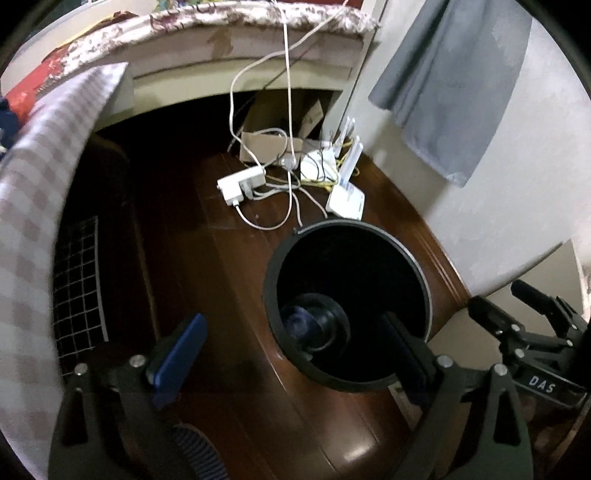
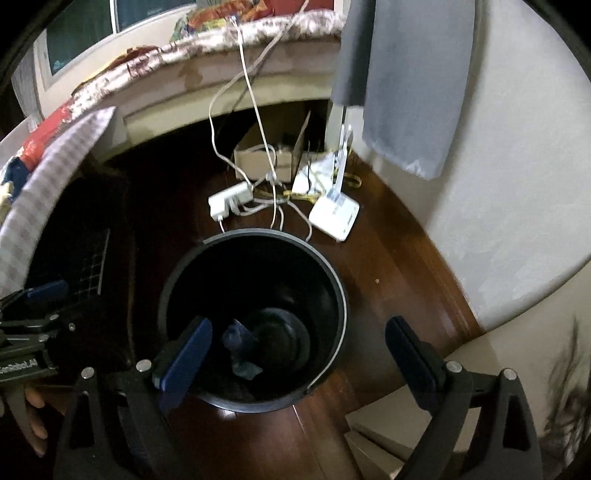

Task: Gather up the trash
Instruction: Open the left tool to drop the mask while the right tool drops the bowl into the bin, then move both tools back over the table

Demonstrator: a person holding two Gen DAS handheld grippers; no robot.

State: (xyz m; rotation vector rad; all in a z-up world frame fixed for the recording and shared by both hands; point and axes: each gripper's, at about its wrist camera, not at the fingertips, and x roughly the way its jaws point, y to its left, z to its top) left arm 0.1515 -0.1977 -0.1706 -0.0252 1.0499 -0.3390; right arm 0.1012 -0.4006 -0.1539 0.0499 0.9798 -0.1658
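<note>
- Left gripper (image 1: 291, 354): jaws stand wide apart with nothing between the pads. It is aimed steeply down over the near rim of the black bin (image 1: 347, 306); its right finger overlaps the bin mouth in the left wrist view, its left finger lies over the bare wooden floor (image 1: 229, 295).
- Right gripper (image 2: 299, 354): jaws likewise wide apart, clamped on nothing. Its left finger overlaps the near rim of the bin (image 2: 255, 317); its right finger lies outside the bin, over the floor by the wall.
- Each gripper shows at the edge of the other's view, so the two are side by side above the bin.
- Trash (image 2: 240, 350): crumpled bluish pieces lie at the bottom of the bin, beside a raised round hub in the base. The interior is dark, so what the pieces are cannot be told with certainty. In the left wrist view they appear as a dim bluish patch (image 1: 299, 321).
- Bin: stands upright on the floor, with a thin wire handle lying along its rim.
- Beyond the bin: a white power strip (image 1: 242, 184), a white router (image 1: 347, 201) and loose cables on the floor, with a cardboard box (image 1: 262, 146) behind them.
- Surroundings: a bed with a floral cover (image 1: 221, 29) at the far side; a grey cloth (image 1: 443, 85) hangs against the wall.
</note>
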